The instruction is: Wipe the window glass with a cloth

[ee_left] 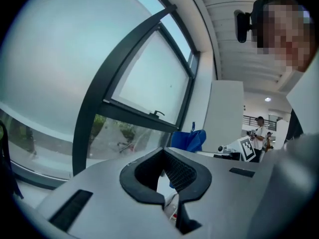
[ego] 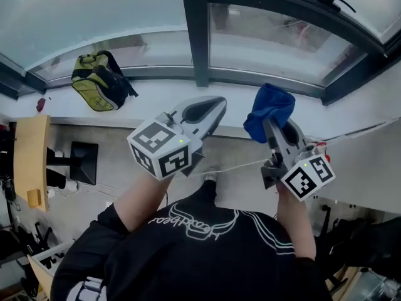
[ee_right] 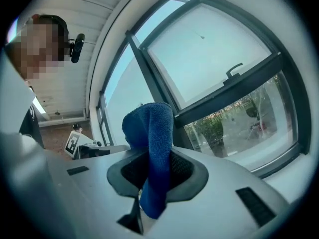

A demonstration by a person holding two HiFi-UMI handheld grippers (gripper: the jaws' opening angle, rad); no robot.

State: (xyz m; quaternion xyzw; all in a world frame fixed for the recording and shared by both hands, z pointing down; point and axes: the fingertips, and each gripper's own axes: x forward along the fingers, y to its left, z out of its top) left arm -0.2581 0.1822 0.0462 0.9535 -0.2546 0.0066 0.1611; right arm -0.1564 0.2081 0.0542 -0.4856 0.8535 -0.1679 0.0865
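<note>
A blue cloth (ego: 269, 105) is bunched up in my right gripper (ego: 276, 127), which is shut on it and held over the white sill, just short of the window glass (ego: 269, 36). In the right gripper view the cloth (ee_right: 152, 128) stands up between the jaws of the right gripper (ee_right: 157, 153), with the glass (ee_right: 214, 49) beyond. My left gripper (ego: 210, 108) hovers to the left of the cloth, jaws together and holding nothing. In the left gripper view the left gripper (ee_left: 164, 156) points at the glass (ee_left: 149, 83), and the cloth (ee_left: 192, 139) shows behind it.
A dark vertical window frame bar (ego: 195, 30) splits the panes. A handle (ego: 335, 2) sits on the right sash. A green and black backpack (ego: 100, 80) lies on the sill (ego: 156, 99) at left. A wooden piece (ego: 30, 162) stands low left. A white cable (ego: 357, 133) crosses right.
</note>
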